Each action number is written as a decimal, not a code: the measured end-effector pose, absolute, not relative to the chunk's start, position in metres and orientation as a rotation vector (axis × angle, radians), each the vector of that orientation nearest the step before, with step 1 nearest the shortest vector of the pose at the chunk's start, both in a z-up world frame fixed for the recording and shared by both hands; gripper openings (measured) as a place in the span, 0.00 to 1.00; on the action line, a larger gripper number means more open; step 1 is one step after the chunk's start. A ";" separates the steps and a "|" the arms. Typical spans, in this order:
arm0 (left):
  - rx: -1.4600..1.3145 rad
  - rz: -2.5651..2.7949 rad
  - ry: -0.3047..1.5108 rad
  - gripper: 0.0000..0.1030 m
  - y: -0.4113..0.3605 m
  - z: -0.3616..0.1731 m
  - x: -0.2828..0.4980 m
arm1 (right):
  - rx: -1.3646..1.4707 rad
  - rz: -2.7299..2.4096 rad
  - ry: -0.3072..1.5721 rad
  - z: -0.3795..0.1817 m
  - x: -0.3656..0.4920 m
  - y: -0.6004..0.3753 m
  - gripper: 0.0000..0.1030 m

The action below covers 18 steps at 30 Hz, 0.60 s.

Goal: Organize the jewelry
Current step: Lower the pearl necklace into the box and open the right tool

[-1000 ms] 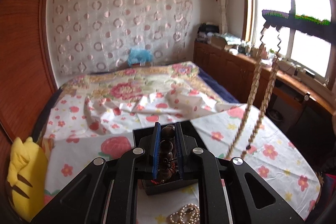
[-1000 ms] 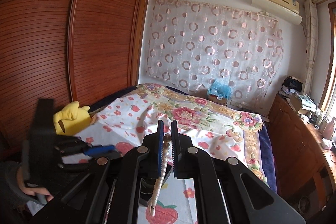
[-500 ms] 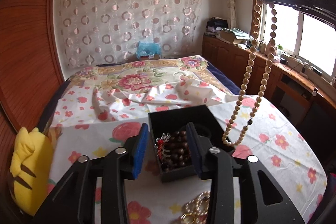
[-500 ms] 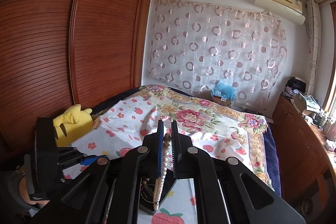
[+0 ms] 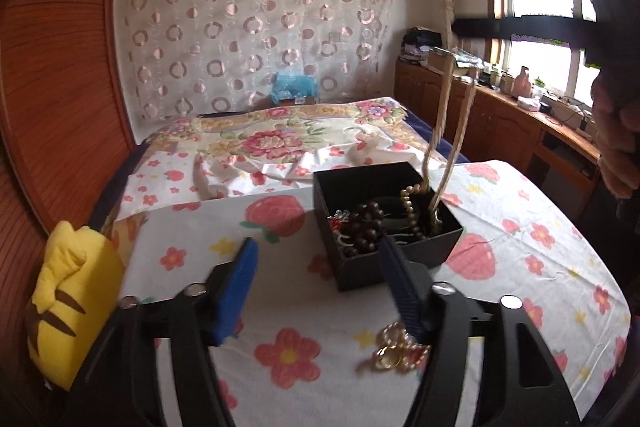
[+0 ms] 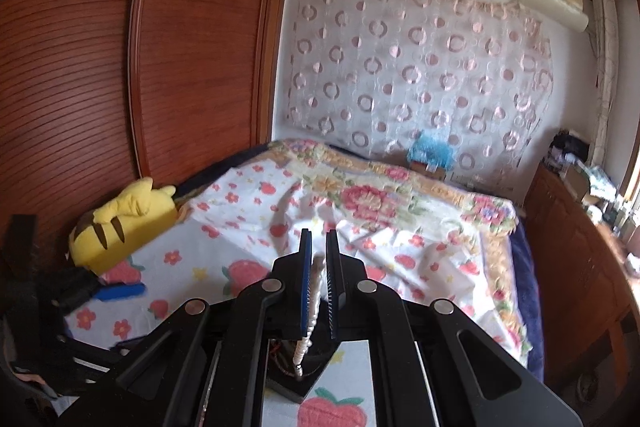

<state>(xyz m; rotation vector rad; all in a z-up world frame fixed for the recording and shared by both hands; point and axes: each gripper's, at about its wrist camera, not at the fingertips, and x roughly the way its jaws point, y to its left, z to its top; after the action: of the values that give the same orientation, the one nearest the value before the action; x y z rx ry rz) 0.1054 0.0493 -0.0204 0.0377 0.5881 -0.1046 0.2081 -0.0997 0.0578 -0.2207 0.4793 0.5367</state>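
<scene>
The big bed (image 5: 360,307) fills the middle and bottom of both views, and its flowery sheet has lots of flat open cloth to the left of the box and below it. One wooden wardrobe (image 6: 140,67) stands along the left edge, and one yellow plush toy (image 5: 68,307) sits at the lower left by the edge of the bed. One black box (image 5: 400,259) rests on the sheet a little right of the middle, with its top open and its near wall just past my left fingertips. Inside it I count one dark bead bracelet (image 5: 364,223) and some other small shiny bits I cannot tell apart. My left gripper (image 5: 316,287) is at the bottom, spread wide with nothing between its two blue pads. My right gripper (image 6: 318,283) is pinched tight on one long pale bead necklace (image 5: 444,147), which hangs down from the upper right as two strands, with its low end inside the box. One little pile of gold jewelry (image 5: 396,349) lies on the sheet at the lower right, right beside my left gripper's right finger.
</scene>
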 end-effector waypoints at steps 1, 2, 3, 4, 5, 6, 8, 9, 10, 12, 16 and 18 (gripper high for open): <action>0.035 -0.100 0.588 0.71 0.051 -0.021 0.104 | -0.208 0.547 0.503 0.051 0.211 -0.101 0.08; 0.030 -0.093 0.592 0.73 0.054 -0.023 0.102 | -0.197 0.554 0.522 0.046 0.213 -0.102 0.08; 0.024 -0.089 0.599 0.75 0.057 -0.026 0.100 | -0.192 0.555 0.531 0.042 0.213 -0.103 0.11; 0.019 -0.085 0.605 0.79 0.060 -0.028 0.097 | -0.195 0.549 0.538 0.037 0.213 -0.103 0.16; 0.016 -0.080 0.609 0.81 0.063 -0.030 0.095 | -0.200 0.544 0.543 0.032 0.212 -0.104 0.18; 0.011 -0.077 0.614 0.81 0.067 -0.032 0.092 | -0.202 0.545 0.547 0.028 0.211 -0.104 0.19; 0.002 -0.070 0.624 0.83 0.075 -0.036 0.086 | -0.210 0.552 0.557 0.019 0.204 -0.104 0.19; -0.003 -0.067 0.630 0.84 0.079 -0.038 0.083 | -0.215 0.553 0.558 0.015 0.201 -0.104 0.19; -0.007 -0.060 0.635 0.85 0.083 -0.040 0.080 | -0.221 0.553 0.560 0.010 0.196 -0.105 0.19; -0.020 -0.051 0.646 0.85 0.091 -0.043 0.075 | -0.229 0.566 0.569 0.000 0.186 -0.106 0.19; -0.017 -0.042 0.676 0.86 0.100 -0.053 0.067 | -0.236 0.590 0.599 -0.022 0.172 -0.106 0.19; -0.014 -0.043 0.691 0.86 0.101 -0.058 0.065 | -0.242 0.604 0.622 -0.035 0.168 -0.106 0.19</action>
<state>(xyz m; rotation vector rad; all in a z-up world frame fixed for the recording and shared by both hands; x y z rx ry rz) 0.0654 0.1008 -0.0584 -0.0139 0.6907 -0.0427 0.1685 -0.1055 -0.0349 -0.2424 0.6219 0.6045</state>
